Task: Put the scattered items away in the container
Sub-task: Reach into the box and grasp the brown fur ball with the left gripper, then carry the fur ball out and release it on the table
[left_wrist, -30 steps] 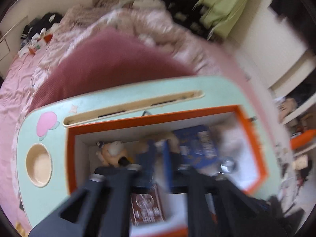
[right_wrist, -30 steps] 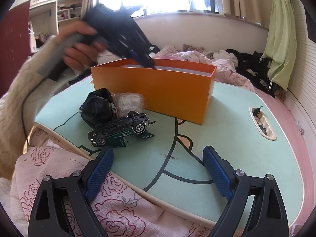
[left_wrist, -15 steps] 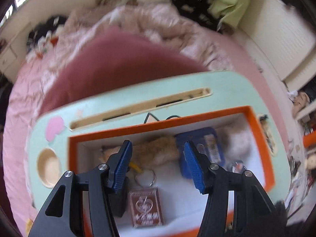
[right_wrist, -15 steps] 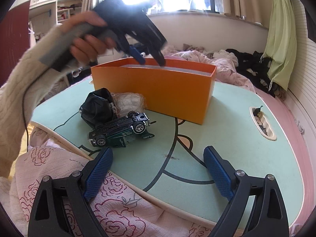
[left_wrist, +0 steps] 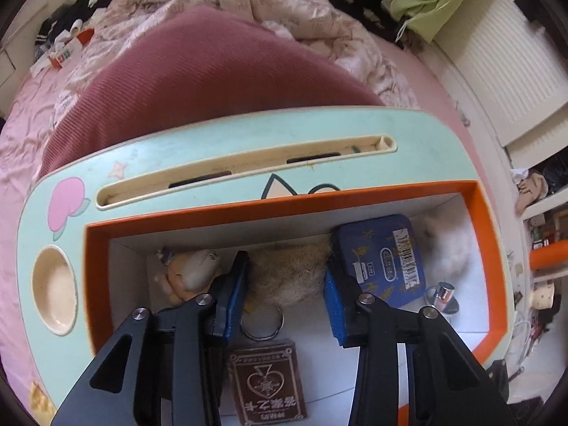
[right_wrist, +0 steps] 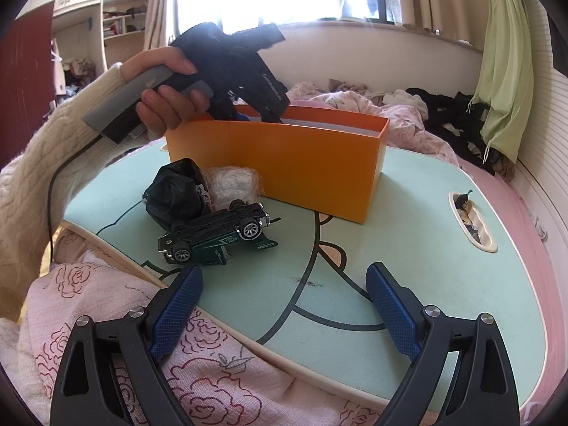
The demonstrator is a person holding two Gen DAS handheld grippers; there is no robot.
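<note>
The orange box (left_wrist: 269, 209) (right_wrist: 284, 163) stands on the mint lap table (right_wrist: 426, 234). My left gripper (left_wrist: 284, 280) is open, its fingers dipped inside the box over a tan furry keychain (left_wrist: 287, 273). In the box also lie a brown card pack (left_wrist: 266, 380), a blue tin (left_wrist: 383, 255), a small plush figure (left_wrist: 188, 273), white fluff (left_wrist: 451, 245) and a metal knob (left_wrist: 442, 293). My right gripper (right_wrist: 282, 316) is open and empty at the table's near edge. A dark green toy car (right_wrist: 213, 236), a black bundle (right_wrist: 174, 191) and a bubble-wrap packet (right_wrist: 232, 184) lie left of the box.
The table rests on a bed with pink bedding (right_wrist: 106, 319) and a maroon cushion (left_wrist: 198, 81). It has a long slot (left_wrist: 245, 170) and a round cup recess (left_wrist: 53, 289). A side slot (right_wrist: 470, 223) holds scraps. A green cloth (right_wrist: 504, 71) hangs at right.
My left gripper released the furry keychain into the box, opened, and lowered its fingers deeper into the box. The right gripper and the items outside the box have not moved.
</note>
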